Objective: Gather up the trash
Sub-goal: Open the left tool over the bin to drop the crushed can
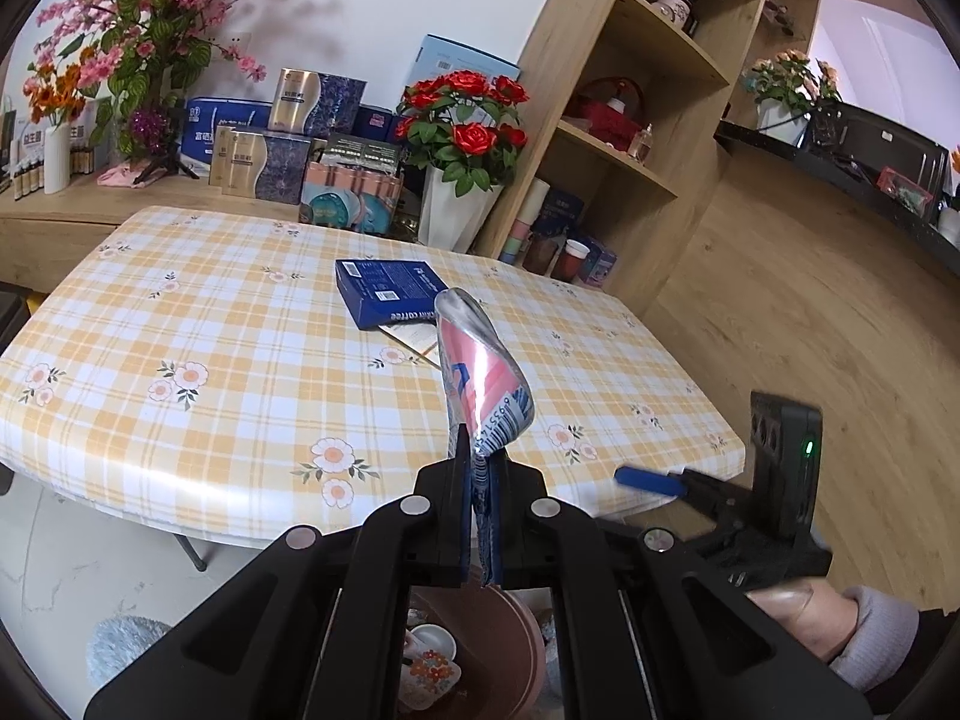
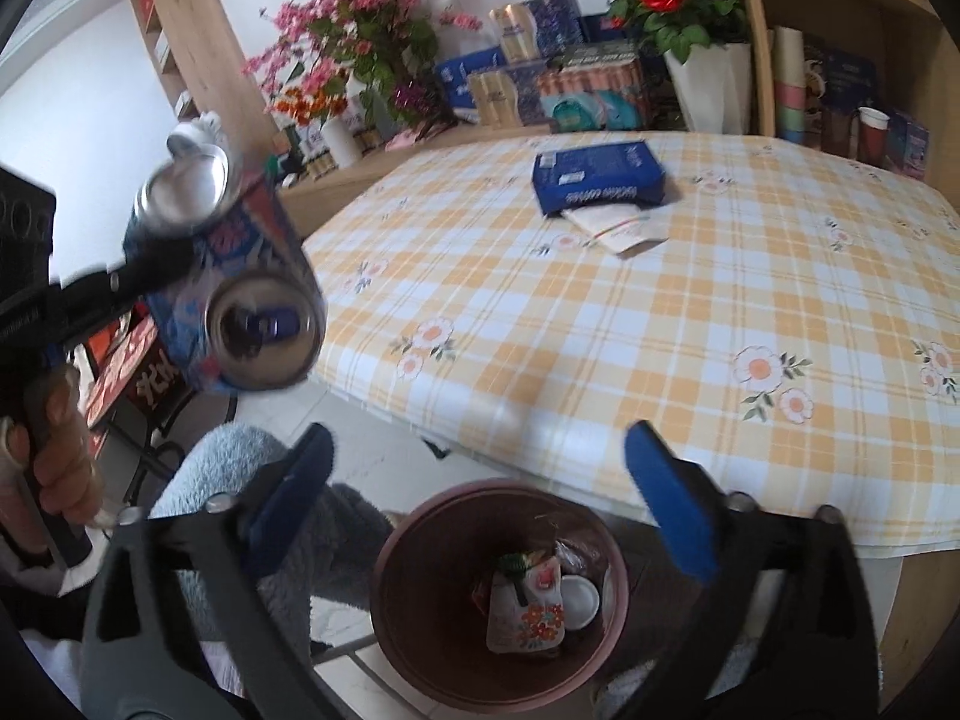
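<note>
My left gripper [image 1: 483,468] is shut on a crushed pink-and-blue drink can [image 1: 486,372], which sticks up between its jaws above the table's near edge. In the right wrist view the same can [image 2: 240,276] hangs at the left, open end toward the camera. My right gripper [image 2: 480,444] stands wide open with nothing between its blue pads [image 2: 666,492], directly above a brown trash bin [image 2: 420,516] on the floor. In the bin lie a floral pouch [image 2: 528,612] and a white lid. A blue box [image 2: 600,177] rests on a paper packet [image 2: 618,228] on the table.
The table with a yellow plaid cloth [image 2: 660,330] fills the middle. A white vase of red roses [image 1: 456,204], stacked boxes and a wooden shelf [image 1: 630,120] stand behind it. A grey fluffy cushion [image 2: 252,480] sits left of the bin.
</note>
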Motion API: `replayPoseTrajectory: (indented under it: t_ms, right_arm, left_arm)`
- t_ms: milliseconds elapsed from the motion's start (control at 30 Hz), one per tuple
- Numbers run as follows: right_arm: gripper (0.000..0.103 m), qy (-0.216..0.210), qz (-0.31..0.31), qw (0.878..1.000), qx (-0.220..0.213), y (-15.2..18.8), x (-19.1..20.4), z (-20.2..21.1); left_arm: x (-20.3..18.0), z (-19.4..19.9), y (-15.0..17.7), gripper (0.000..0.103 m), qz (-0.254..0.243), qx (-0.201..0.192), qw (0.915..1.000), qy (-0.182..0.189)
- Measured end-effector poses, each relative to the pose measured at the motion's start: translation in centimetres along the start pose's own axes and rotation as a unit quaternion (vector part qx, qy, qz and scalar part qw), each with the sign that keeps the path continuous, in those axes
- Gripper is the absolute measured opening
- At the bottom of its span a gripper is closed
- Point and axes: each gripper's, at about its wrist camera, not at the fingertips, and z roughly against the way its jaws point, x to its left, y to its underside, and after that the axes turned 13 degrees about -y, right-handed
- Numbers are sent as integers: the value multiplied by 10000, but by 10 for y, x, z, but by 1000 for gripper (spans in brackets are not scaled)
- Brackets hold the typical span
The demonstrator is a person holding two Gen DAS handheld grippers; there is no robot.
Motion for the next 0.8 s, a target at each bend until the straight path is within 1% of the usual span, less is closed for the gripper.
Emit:
replayPoseTrajectory:
  t_ms: [133,333,567,633,667,733,767,800]
  right_arm:
    - [97,179,52,9997,-163,-5,-5,11]
    - [97,362,65,9990,-264,-9,-11,19]
    - [97,443,-5,9987,-271,-7,-17,20]
    - [97,441,-36,9986,-276,-6,-19,21]
    - [97,445,-45,9986,-279,-6,-19,21]
    - [97,482,-53,9984,-278,-6,-20,20]
    - [97,494,-48,9984,-277,-6,-20,20]
    - [97,502,-47,9984,-269,-6,-21,19]
  left_arm:
    - [-5,-5,10,5,-110,153,9998,-6]
    - [-10,-16,28,5,-229,448,9987,14]
    - [-9,-29,44,5,-166,735,9971,50]
    - [-9,-33,47,5,-129,841,9963,121]
    - [-9,-37,49,6,-94,960,9951,209]
    - [-9,-43,53,25,-75,1131,9932,248]
    - [-9,-44,54,50,-70,1148,9931,218]
    - [-6,-44,54,61,-22,1103,9936,226]
